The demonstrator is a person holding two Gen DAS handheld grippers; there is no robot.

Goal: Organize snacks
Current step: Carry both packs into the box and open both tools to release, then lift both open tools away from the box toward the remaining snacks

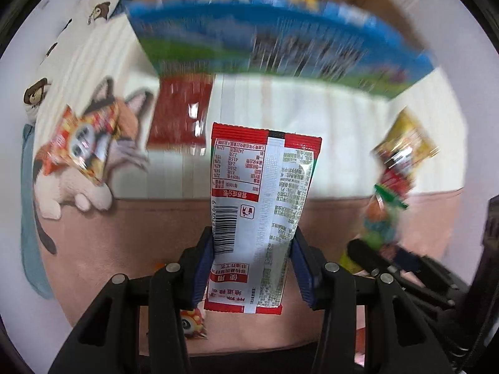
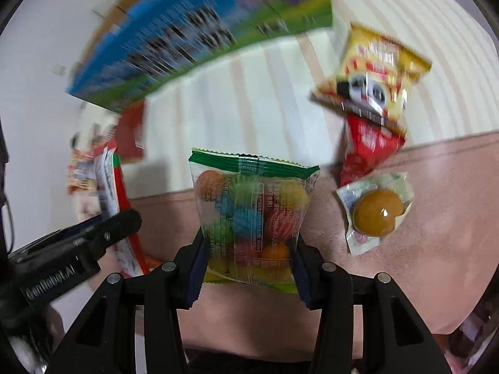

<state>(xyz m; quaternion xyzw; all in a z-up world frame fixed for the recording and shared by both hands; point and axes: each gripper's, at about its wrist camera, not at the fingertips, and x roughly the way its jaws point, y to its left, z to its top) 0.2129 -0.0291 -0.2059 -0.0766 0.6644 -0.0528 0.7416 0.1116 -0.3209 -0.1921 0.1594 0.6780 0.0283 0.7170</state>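
Observation:
My left gripper is shut on a red and white snack packet, held upright above the pink bedding. My right gripper is shut on a clear green-topped bag of coloured candy balls. A blue and green carton box stands ahead with snacks inside; it also shows in the right wrist view. The right gripper with its candy bag appears at the right of the left wrist view. The left gripper with its packet appears at the left of the right wrist view.
On the bed lie a red packet, an orange panda packet on a plush cat, a yellow panda packet, a red packet and a wrapped brown sweet. A small packet lies under the left gripper.

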